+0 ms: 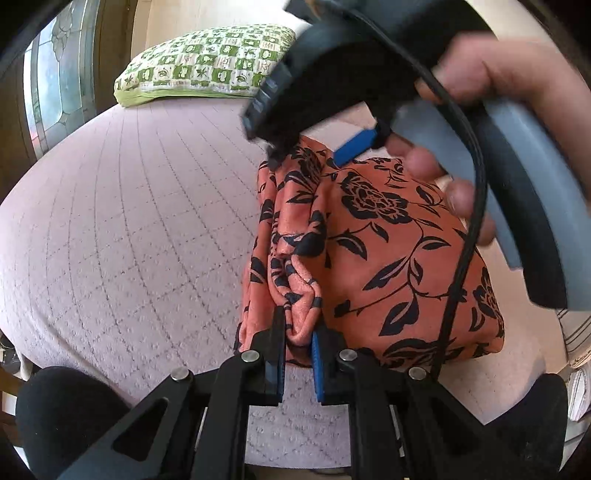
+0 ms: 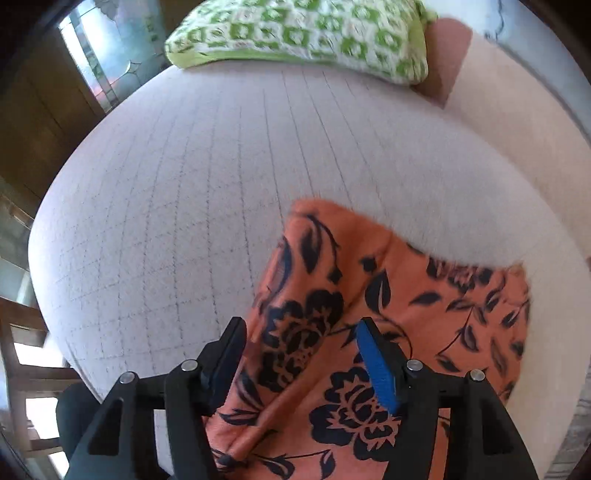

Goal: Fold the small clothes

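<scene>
Soft daylight comes in from a window (image 1: pixel 51 88) at upper left, bright and even, casting faint shadows. Fisheye bending curves the bed (image 2: pixel 184 192) and darkens corners. The right view smears with motion blur.

free: pink quilted bed (image 2: pixel 184 184) left of orange garment (image 2: pixel 424 295) | obstacle: green pillow (image 2: pixel 295 33) far edge

A home bedroom: a bed under a pale lilac quilted bedspread (image 2: pixel 221 177), a green-and-white patterned pillow (image 2: pixel 303 37) at its far end, and a leaded stained-glass window (image 1: pixel 51 85) in dark wood panelling beside that pillow.
</scene>
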Demonstrator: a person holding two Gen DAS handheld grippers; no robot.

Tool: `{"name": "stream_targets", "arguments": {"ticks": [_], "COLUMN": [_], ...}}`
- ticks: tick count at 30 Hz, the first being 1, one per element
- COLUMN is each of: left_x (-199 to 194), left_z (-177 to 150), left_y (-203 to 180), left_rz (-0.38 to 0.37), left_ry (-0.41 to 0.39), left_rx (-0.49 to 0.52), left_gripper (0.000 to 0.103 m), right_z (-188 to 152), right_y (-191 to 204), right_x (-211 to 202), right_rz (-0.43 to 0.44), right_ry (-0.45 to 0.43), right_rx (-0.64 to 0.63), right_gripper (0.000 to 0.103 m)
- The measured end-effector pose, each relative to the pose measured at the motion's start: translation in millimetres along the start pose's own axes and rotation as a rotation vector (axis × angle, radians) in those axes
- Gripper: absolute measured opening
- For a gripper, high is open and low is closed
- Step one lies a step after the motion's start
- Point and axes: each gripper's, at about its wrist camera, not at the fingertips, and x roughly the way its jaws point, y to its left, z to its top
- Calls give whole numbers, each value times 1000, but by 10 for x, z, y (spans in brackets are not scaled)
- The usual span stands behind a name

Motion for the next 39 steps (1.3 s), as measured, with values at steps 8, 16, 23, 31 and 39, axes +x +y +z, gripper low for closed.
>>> {"name": "stream_targets", "arguments": {"ticks": [8, 16, 23, 31, 39], "left_x": [-60, 87, -88, -513, -204], "left_z": [126, 51, 33, 245, 541], "left_y": [271, 475, 864, 1197, 783], "left_rz": [-10, 9, -66, -119, -232], "left_ry": [-47, 42, 19, -111, -26], "left_rx": [-37, -92, -269, -310, -189], "left_gripper": [12, 23, 54, 52, 51], "right_z": [154, 159, -107, -1148, -1970], "right_y": [-170, -459, -573, -1040, -1542], "right_x": [362, 537, 112, -335, -276], "right_rz": [105, 289, 400, 599, 628], "right_ry": [80, 65, -84, -164, -174], "right_rx": [166, 235, 239, 410, 481], "right_gripper": [26, 49, 75, 75, 75]}}
